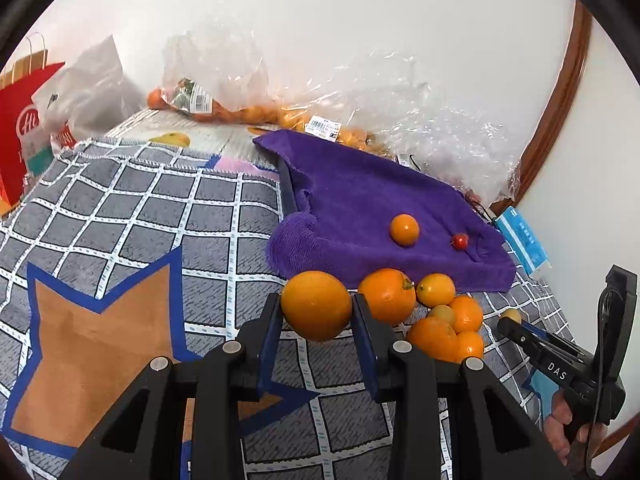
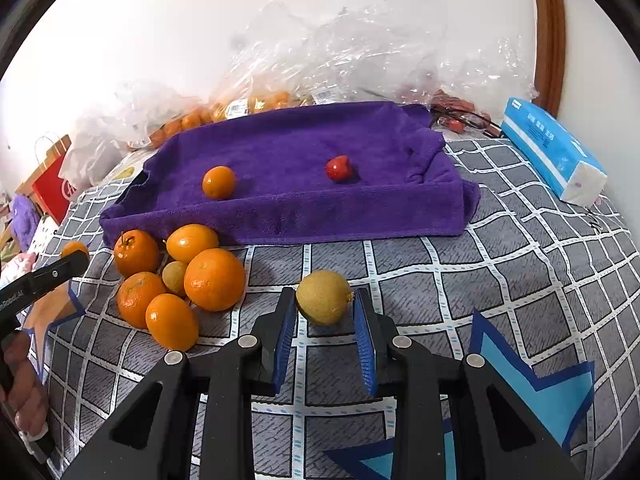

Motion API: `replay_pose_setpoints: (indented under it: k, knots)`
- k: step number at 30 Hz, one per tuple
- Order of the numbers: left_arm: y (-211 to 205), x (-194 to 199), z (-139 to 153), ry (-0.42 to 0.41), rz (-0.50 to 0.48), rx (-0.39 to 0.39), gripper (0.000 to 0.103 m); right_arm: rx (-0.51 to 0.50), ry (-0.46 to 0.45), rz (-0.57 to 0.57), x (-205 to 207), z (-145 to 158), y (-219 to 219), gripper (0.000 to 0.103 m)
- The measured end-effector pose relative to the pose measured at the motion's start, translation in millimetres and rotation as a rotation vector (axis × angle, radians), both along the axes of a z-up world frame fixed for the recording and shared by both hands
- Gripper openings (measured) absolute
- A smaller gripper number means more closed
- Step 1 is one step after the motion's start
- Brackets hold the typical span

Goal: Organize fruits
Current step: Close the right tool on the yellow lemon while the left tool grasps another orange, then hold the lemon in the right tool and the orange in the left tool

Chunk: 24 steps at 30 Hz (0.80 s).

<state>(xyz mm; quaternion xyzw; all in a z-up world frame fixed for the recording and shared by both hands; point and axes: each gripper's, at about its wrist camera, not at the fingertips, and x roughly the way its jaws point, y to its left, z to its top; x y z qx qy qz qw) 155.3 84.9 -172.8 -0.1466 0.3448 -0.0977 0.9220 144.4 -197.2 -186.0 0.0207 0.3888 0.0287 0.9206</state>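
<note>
An orange [image 1: 316, 306] is pinched in the left tool [image 1: 314, 320]; a yellow-green fruit [image 2: 323, 297] is pinched in the right tool [image 2: 325, 320]. Six fruits [image 2: 214, 279] are heaped at ten o'clock. Two fruits, one orange [image 2: 218, 182] and one red [image 2: 338, 168], lie on the purple towel [image 2: 280, 152] at twelve.

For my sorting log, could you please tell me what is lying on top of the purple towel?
On the purple terry towel lie one small round orange citrus fruit and one small red fruit, apart from each other. Whatever the towel is draped over is covered and cannot be seen.
</note>
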Motion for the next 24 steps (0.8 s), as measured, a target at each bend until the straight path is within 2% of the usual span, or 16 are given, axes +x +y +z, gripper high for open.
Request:
replay_pose_setpoints:
  k: [24]
  knots:
    - [-0.4,-9.8,5.3,-0.053,0.011,0.022,0.033,0.005,-0.014,-0.016,-1.6,2.1,-1.7,0.029]
